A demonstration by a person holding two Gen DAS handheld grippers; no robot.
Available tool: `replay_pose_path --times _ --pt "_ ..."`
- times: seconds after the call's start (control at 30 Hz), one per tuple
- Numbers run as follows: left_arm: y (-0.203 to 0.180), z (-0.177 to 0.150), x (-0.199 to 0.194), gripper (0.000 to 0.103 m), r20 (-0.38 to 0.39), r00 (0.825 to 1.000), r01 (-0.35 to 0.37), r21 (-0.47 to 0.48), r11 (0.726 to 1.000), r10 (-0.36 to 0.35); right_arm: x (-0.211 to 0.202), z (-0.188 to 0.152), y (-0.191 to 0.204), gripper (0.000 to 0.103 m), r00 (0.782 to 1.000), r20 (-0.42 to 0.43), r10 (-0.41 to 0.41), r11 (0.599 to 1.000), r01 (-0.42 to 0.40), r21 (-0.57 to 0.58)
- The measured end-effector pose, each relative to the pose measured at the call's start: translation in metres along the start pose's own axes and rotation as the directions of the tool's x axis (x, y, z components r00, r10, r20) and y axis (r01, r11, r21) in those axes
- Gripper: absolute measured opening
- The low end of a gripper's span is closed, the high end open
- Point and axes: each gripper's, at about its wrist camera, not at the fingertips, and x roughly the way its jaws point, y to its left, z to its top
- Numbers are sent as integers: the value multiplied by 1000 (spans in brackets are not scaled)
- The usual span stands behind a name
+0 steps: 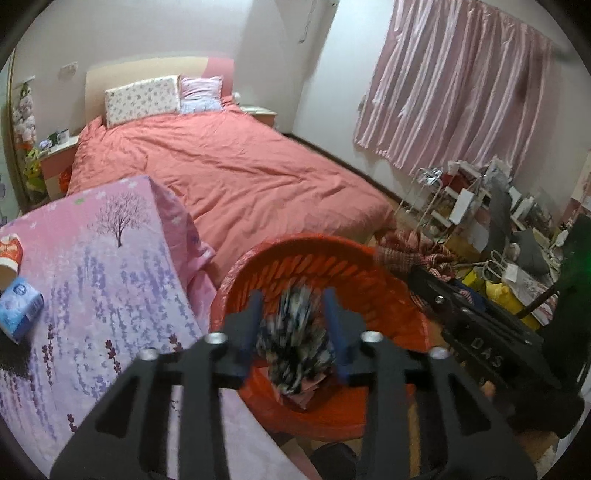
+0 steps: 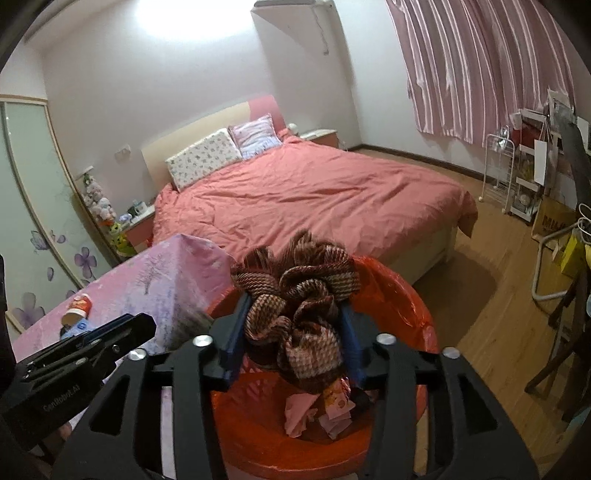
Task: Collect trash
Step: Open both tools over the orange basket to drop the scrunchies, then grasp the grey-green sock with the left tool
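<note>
A: Why hold both grippers above the red bin?
B: So releases land inside. Your left gripper stands open around the blurred dark cloth; your right gripper brackets the brown scarf, grip unclear.

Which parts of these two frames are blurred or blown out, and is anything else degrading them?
Left wrist view: the dark patterned cloth between the left gripper fingers is motion-smeared, while the bed stays fairly sharp. Right wrist view: ceiling glare blows out the wall; the brown houndstooth cloth is sharp. Both show fisheye bending and dark corners.
</note>
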Motion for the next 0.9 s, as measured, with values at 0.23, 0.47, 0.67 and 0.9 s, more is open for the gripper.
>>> replay_pose_path --times 0.23,0.47,0.67,0.9 --pt "31 -11 -3 60 -15 997 -82 -34 996 82 -3 -9 6 61 999 -14 -29 999 29 -17" --pt "82 -29 -44 74 3 979 -204 -46 978 204 -4 -11 32 66 1000 -26 -7 997 5 -73" --pt "165 -53 -94 76 -15 938 -344 -152 927 346 0 -26 75 66 997 -69 33 987 -43 -155" --pt "282 -82 -151 76 -83 838 -532 -338 776 539 5 -46 131 66 990 -119 75 964 -103 -247"
